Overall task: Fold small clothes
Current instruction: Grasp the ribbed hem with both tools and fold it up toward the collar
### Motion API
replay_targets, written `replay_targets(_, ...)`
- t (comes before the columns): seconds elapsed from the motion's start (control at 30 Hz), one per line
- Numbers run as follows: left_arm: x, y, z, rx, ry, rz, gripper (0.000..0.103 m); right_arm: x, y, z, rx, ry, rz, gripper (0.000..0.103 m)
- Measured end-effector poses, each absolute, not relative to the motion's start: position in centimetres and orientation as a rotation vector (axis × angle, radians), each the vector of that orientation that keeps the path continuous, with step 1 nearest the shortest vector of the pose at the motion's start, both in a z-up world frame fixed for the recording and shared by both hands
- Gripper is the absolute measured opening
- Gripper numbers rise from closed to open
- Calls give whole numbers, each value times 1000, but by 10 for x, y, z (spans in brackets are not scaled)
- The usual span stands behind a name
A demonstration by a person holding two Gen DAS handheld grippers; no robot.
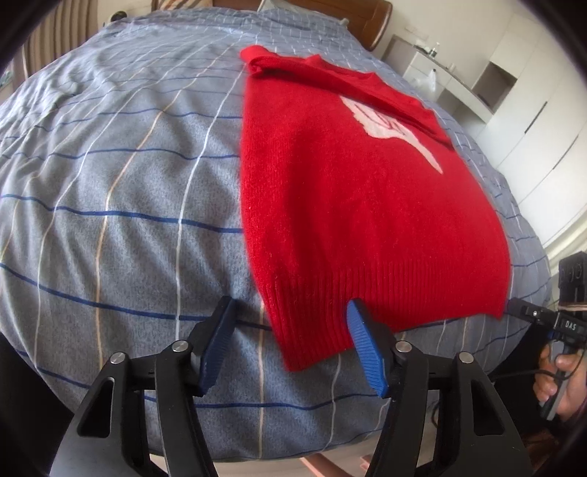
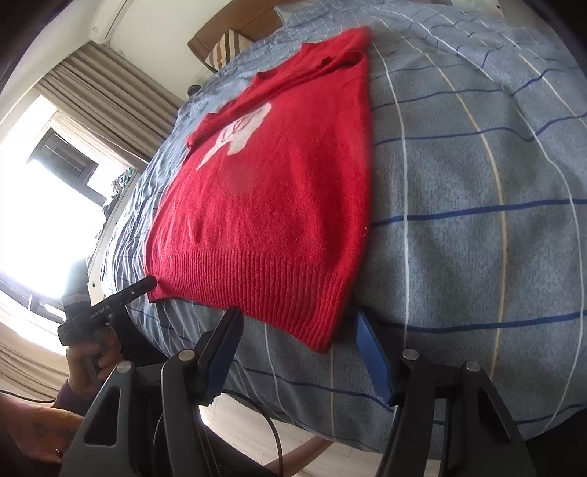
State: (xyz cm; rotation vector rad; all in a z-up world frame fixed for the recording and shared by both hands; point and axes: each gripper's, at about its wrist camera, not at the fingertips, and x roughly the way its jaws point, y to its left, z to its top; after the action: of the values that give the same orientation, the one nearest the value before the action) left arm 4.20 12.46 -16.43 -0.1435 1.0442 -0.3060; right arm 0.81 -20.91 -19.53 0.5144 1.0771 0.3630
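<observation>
A small red knitted sweater with a white motif lies flat on the bed, sleeves folded in, ribbed hem towards me. It also shows in the right wrist view. My left gripper is open, its jaws straddling the hem's near left corner. My right gripper is open around the hem's near right corner. The right gripper's tip shows at the hem's right corner in the left wrist view. The left gripper's tip shows at the hem's left corner in the right wrist view.
The bed is covered by a grey-blue quilt with blue and white lines. A wooden headboard is at the far end. White cabinets stand to the right, a curtained window to the left.
</observation>
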Motion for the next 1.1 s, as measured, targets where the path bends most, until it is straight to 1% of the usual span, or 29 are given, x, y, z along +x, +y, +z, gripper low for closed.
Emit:
replay_targets(0.03, 42, 125, -166, -147, 1052, -298, 52, 10, -208, -199, 520, 1083, 361, 42)
replay_targets(0.07, 42, 127, -167, -160, 1058, -298, 39, 12, -206, -203, 518, 1093, 356, 32)
replay_targets(0.1, 42, 129, -168, -177, 1067, -308, 12, 14, -206, -206, 511, 1111, 340, 9)
replay_targets(0.13, 43, 131, -168, -198, 1079, -318, 5, 14, -208, -209, 516, 1122, 331, 5)
replay_targets(0.23, 36, 144, -160, -286, 1068, -336, 3, 7, -214, -197, 521, 1089, 316, 5)
replay_targets(0.37, 29, 164, -129, -448, 996, -383, 2, 2, -223, -158, 544, 985, 327, 5)
replay_targets(0.5, 66, 173, -90, -521, 880, -408, 2, 25, -226, -119, 526, 861, 362, 5)
replay_targets(0.6, 125, 165, -69, -502, 817, -405, 2, 71, -233, -99, 495, 801, 357, 5)
replay_targets(0.73, 214, 141, -61, -448, 796, -375, 2, 155, -254, -90, 491, 755, 309, 5)
replay_targets(0.93, 330, 113, -82, -398, 845, -267, 2, 289, -277, -105, 486, 790, 235, 5)
replay_targets(1.03, 365, 108, -98, -382, 858, -215, 2, 338, -282, -119, 498, 815, 194, 5)
replay_targets(1.1, 383, 103, -105, -360, 857, -182, 5, 362, -283, -131, 521, 820, 171, 5)
